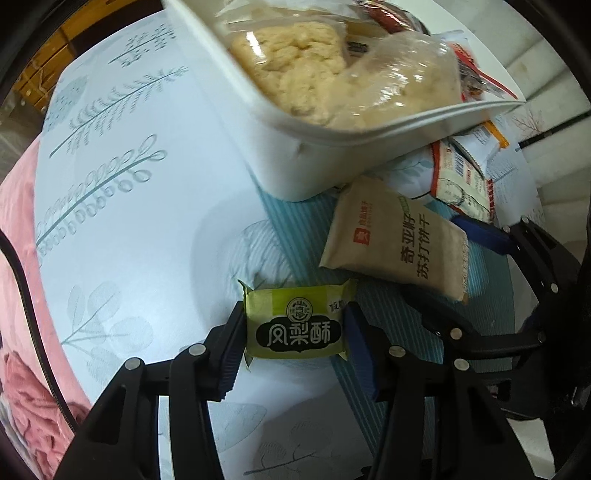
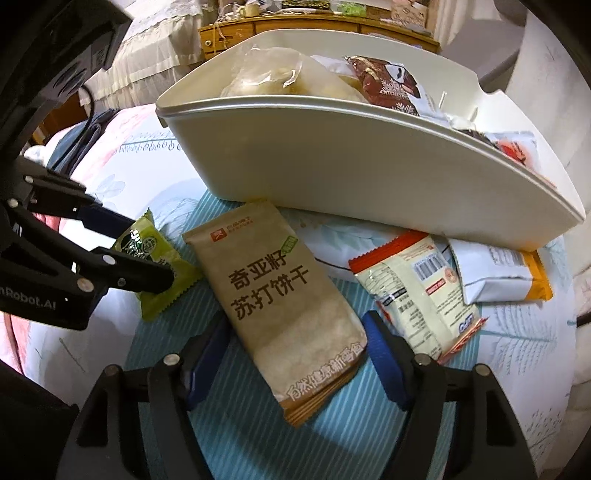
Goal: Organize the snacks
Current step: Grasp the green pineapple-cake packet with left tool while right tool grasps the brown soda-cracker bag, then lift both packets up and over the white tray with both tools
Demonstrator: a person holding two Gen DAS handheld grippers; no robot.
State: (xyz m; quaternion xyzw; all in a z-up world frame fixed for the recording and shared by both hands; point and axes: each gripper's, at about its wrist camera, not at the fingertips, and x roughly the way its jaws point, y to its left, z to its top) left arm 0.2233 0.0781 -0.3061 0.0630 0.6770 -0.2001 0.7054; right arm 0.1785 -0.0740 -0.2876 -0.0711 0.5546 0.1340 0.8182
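Note:
My left gripper [image 1: 295,328] is shut on a small green pineapple-cake packet [image 1: 297,323], held over the bed sheet; it also shows in the right wrist view [image 2: 155,266]. My right gripper [image 2: 295,354] is open, its jaws on either side of a brown soda-cracker packet [image 2: 284,306] lying on the sheet; the pads do not press it. That packet also shows in the left wrist view [image 1: 399,236]. A white bin [image 2: 369,162] stands behind, holding several bagged snacks [image 1: 314,70].
A red-edged white packet [image 2: 417,291] and an orange-edged white packet [image 2: 498,273] lie right of the cracker packet, by the bin's wall. A pink blanket [image 1: 22,332] lies at the left. A wooden cabinet [image 2: 314,22] stands behind.

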